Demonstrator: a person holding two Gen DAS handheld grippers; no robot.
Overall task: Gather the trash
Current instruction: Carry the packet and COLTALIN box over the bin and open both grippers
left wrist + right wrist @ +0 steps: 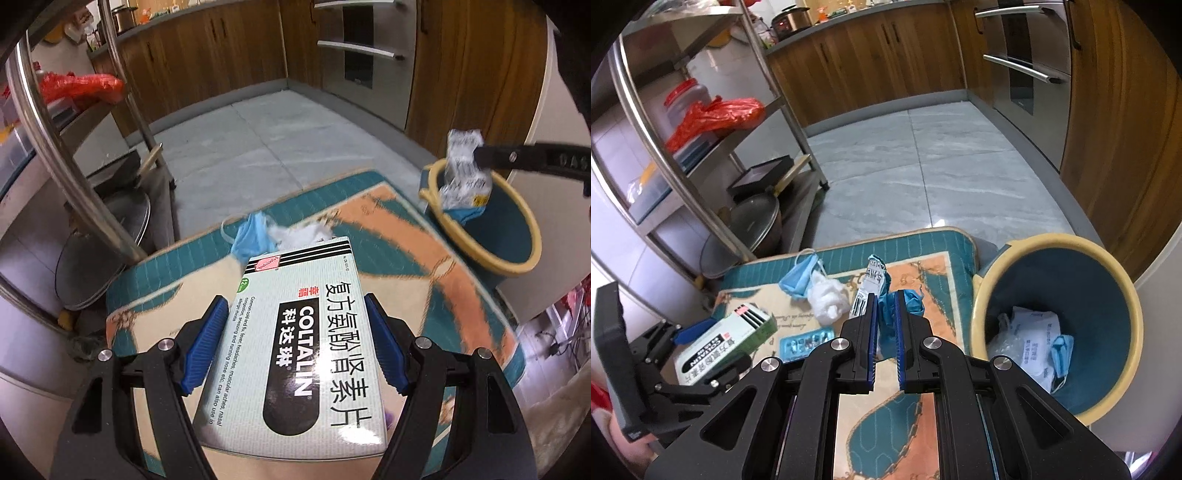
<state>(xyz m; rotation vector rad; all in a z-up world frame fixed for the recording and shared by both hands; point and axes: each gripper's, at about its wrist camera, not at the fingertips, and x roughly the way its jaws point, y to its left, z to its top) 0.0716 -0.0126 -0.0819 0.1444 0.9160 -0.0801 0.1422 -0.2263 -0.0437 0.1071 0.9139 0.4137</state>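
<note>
My left gripper (295,310) is shut on a white and green Coltalin medicine box (295,350), held above the patterned mat (424,266); the box also shows in the right wrist view (727,336). My right gripper (885,306) is shut on a crumpled wrapper with a blue mask (882,291); in the left wrist view this bundle (463,166) hangs over the rim of the blue bin (517,254). The bin (1108,295) holds white packaging and a blue mask (1062,350). On the mat lie a blue mask (798,277), a white tissue wad (829,299) and a blister pack (805,341).
A steel shelf rack (713,155) with pots, a pan lid and a red bag stands to the left. Wooden cabinets (886,55) and an oven (1027,55) line the back and right. Grey tile floor (923,177) lies beyond the mat.
</note>
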